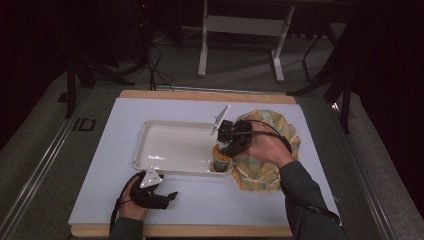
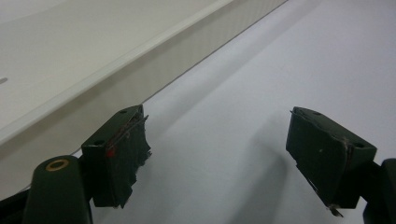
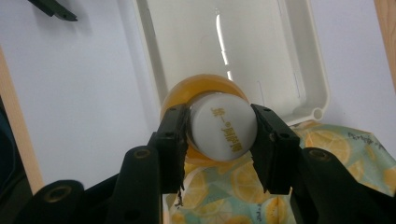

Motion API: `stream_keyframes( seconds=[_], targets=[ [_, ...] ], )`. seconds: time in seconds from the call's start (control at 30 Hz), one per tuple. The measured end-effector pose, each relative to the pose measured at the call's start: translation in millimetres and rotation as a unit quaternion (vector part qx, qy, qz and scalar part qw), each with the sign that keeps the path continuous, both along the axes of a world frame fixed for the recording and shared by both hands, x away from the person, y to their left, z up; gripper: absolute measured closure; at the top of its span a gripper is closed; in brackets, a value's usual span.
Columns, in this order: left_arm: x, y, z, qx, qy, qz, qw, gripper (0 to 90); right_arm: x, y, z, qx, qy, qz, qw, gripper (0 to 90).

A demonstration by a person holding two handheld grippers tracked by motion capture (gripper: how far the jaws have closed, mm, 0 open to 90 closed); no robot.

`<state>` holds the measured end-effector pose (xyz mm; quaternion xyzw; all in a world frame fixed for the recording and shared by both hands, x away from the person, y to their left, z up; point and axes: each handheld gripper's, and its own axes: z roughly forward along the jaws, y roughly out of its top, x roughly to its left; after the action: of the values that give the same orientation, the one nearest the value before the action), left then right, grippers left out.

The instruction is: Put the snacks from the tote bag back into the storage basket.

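Note:
A bottle of orange liquid [image 1: 219,160] with a white cap [image 3: 223,127] stands upright at the near right corner of the white tray [image 1: 175,145]. My right gripper [image 3: 223,140] comes down on it from above and is shut on the cap, one black pad [image 3: 173,140] on each side. In the high view the right gripper [image 1: 226,144] sits right over the bottle. My left gripper [image 1: 169,196] rests on the white sheet just in front of the tray's near wall [image 2: 140,60]. It is open, and between its jaws lies bare sheet [image 2: 219,154].
A lemon-print cloth [image 1: 272,131] lies bunched to the right of the tray, partly under my right hand. The white sheet [image 1: 125,115] covers a wooden board. Table legs and cables stand on the floor beyond the far edge.

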<state>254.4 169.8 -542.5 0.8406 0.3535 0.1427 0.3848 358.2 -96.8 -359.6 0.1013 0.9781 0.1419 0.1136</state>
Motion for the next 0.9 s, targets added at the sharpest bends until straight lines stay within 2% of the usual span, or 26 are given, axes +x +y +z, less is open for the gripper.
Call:
stream_keyframes(
  seconds=[0.07,0.17,0.37,0.47,0.67,0.9],
  targets=[
    [0.0,-0.1,0.0,0.0,0.0,0.0,1.0,20.6,0.5,0.1,0.0,-0.001,0.001,-0.001,1.0,58.6],
    [0.1,-0.1,-0.1,0.0,0.0,0.0,1.0,20.6,2.4,2.1,0.1,-0.001,0.007,-0.02,0.9998,58.5],
    [0.1,0.2,0.1,0.001,0.0,-0.001,1.0,20.6,3.2,5.7,0.8,-0.009,0.011,-0.031,0.9994,58.6],
    [0.2,0.2,0.0,0.001,0.0,-0.001,1.0,20.6,2.6,7.2,1.4,-0.016,0.011,-0.033,0.9993,58.5],
    [0.2,0.1,0.0,0.001,0.0,-0.001,1.0,20.6,2.4,8.6,0.5,-0.016,0.007,-0.03,0.9994,57.8],
    [0.4,0.3,-0.1,-0.002,0.001,0.0,1.0,20.5,5.1,5.8,-0.8,0.004,-0.001,-0.044,0.999,49.5]
  ],
)
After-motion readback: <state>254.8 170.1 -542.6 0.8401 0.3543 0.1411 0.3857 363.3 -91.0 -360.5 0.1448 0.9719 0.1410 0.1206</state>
